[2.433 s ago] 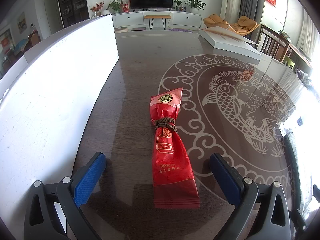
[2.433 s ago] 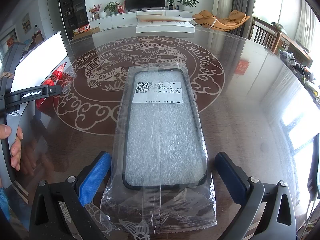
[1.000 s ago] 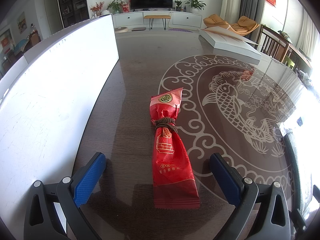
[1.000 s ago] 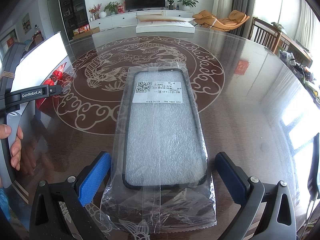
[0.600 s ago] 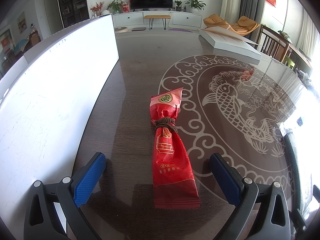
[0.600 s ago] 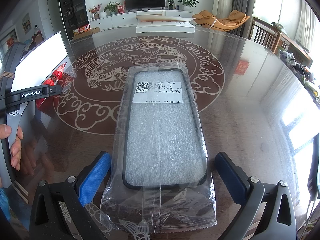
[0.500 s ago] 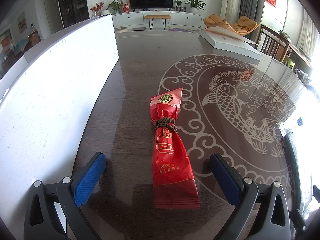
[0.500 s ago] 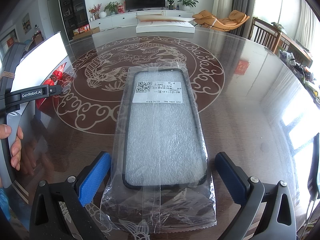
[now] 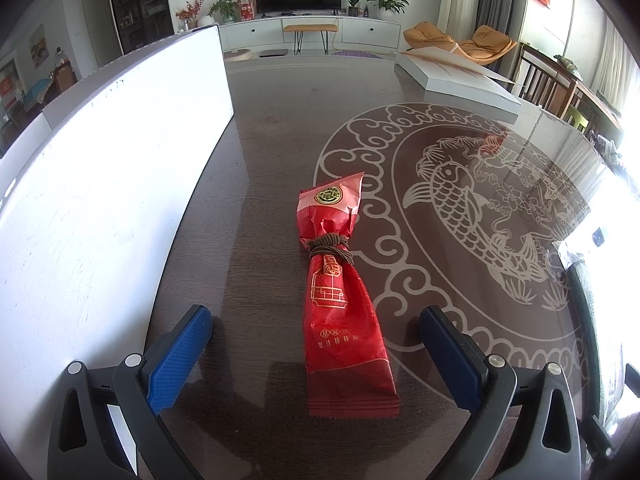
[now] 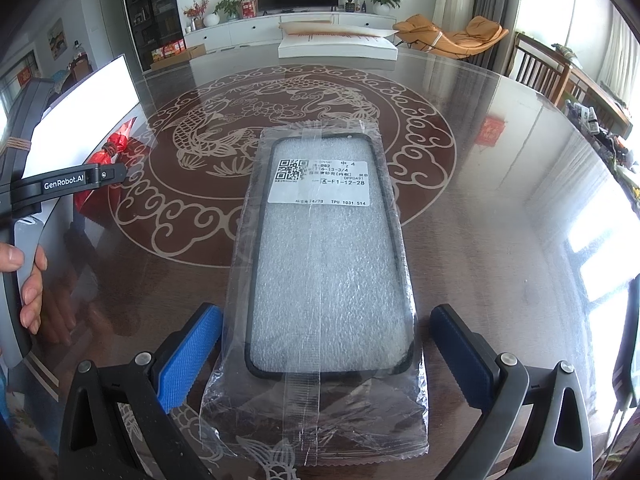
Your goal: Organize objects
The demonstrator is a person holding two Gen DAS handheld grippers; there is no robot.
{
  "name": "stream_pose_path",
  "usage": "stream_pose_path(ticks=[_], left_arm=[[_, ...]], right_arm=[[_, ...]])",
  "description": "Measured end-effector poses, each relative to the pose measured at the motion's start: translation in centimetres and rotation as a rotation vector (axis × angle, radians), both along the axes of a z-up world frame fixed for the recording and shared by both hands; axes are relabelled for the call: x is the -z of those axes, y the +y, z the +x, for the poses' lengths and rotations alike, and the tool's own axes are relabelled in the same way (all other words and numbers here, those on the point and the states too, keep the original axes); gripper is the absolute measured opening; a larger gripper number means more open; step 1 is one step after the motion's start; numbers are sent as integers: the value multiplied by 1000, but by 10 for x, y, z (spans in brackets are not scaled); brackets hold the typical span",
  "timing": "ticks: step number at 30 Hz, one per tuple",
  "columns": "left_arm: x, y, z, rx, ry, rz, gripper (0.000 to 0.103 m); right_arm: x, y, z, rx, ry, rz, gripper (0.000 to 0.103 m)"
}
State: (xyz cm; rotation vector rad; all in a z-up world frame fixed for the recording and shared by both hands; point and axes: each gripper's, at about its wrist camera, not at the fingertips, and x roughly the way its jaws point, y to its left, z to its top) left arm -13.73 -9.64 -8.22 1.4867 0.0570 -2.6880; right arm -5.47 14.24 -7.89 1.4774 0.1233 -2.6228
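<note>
A red snack packet (image 9: 340, 292) tied with brown cord lies on the dark table, lengthwise between the fingers of my left gripper (image 9: 316, 356), which is open and empty. The packet also shows at the left of the right wrist view (image 10: 105, 160). A phone case in a clear plastic bag (image 10: 326, 264) with a white label lies flat between the fingers of my right gripper (image 10: 326, 356), which is open and not touching it.
A large white board (image 9: 92, 184) lies along the table's left side. A flat white box (image 9: 460, 80) sits at the table's far end. Wooden chairs (image 9: 556, 84) stand at the right. The left gripper's body and a hand (image 10: 28, 280) show left in the right wrist view.
</note>
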Motion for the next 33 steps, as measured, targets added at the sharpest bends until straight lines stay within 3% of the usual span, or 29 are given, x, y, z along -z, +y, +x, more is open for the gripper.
stream_pose_path(ticks=[5, 7, 8, 9, 10, 13, 16, 19, 23, 25, 28, 33], left_arm=[[-2, 12, -13, 52, -70, -2, 102], [-6, 19, -12, 89, -30, -6, 72], [-9, 21, -11, 96, -13, -10, 58], [-12, 21, -10, 97, -2, -20, 26], [-13, 21, -10, 98, -2, -18, 23], [-18, 22, 8, 109, 40, 16, 22], [-39, 17, 43, 115, 115, 113, 22], [-71, 6, 83, 113, 187, 204, 22], [-126, -31, 125, 88, 278, 304, 22], [-154, -57, 142, 66, 337, 295, 22], [-175, -105, 158, -15, 362, 210, 23], [-138, -188, 157, -201, 202, 82, 23]], right_arm=[[-5, 1, -51, -15, -192, -49, 103], [-7, -1, -71, -19, -242, -76, 101], [-8, -3, -76, -27, -243, -68, 84], [-12, -7, -77, -37, -222, -16, 75], [-13, -8, -77, -50, -229, 1, 75], [-19, -1, -66, -37, -235, -30, 75], [-37, 8, -51, -13, -202, -102, 75], [-67, -1, -43, -33, -159, -133, 75], [-117, -45, -46, -109, -100, -206, 75], [-143, -81, -46, -169, -68, -258, 75], [-178, -149, -44, -285, -33, -344, 75], [-200, -278, -34, -493, -33, -419, 75]])
